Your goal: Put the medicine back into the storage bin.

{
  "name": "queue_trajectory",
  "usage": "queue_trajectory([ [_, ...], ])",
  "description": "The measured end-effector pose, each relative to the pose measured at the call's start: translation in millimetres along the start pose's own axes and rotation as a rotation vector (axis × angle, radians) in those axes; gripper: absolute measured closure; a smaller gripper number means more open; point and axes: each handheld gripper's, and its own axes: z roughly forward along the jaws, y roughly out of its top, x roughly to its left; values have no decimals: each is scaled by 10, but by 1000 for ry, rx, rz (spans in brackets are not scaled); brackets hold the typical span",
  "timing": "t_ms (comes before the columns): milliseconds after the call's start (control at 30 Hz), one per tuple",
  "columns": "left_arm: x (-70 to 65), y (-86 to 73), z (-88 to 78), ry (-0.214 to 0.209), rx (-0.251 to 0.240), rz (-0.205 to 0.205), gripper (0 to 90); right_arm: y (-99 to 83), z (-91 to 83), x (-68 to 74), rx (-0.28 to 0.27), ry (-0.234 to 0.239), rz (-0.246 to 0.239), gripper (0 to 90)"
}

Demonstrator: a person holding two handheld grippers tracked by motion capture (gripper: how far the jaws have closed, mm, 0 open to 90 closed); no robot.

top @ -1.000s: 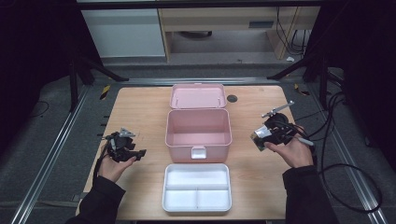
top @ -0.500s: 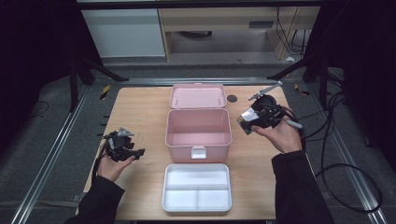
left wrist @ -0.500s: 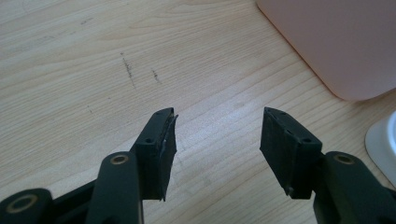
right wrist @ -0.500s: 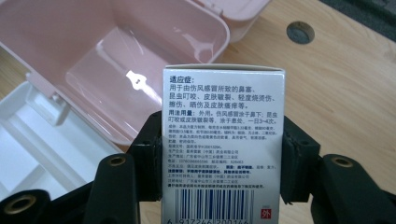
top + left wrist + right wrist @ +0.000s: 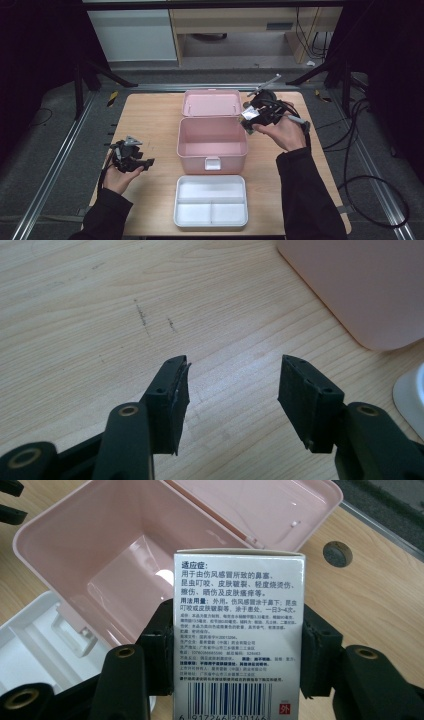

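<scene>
An open pink box [image 5: 212,141] stands mid-table with its lid [image 5: 211,103] laid back behind it. My right gripper [image 5: 248,118] hovers over the box's right rim, shut on a small silver medicine carton [image 5: 249,113]. In the right gripper view the carton [image 5: 238,630] with printed text and a barcode sits between the two black jaws, above the empty box interior [image 5: 120,565]. My left gripper [image 5: 142,164] rests in the hand at the table's left, open; in the left gripper view the left gripper [image 5: 232,385] has bare wood between its jaws.
A white divided tray [image 5: 211,201] lies in front of the pink box near the table's front edge. Cables [image 5: 370,150] trail off the right side onto the floor. Metal rails [image 5: 55,165] run along both sides of the wooden table [image 5: 150,120].
My right gripper has moved left and up with the carton, from the table's right side to over the pink box's right rim. The left hand has stayed still.
</scene>
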Motion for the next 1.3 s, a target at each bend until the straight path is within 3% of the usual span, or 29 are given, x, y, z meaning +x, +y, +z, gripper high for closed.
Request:
queue_trajectory([
  [433, 5, 1, -13, 29, 3, 17, 465, 293, 284, 100, 4, 22, -56, 455],
  [600, 5, 5, -23, 47, 3, 24, 448, 358, 446, 153, 31, 30, -78, 454],
  [833, 24, -1, -31, 41, 5, -1, 440, 410, 669, 234, 64, 46, -98, 454],
  [1033, 26, -1, -24, 47, 15, -3, 430, 397, 871, 293, 94, 73, -98, 454],
  [1300, 22, 1, -30, 40, 11, -1, 428, 387, 1079, 386, 142, 88, -139, 453],
])
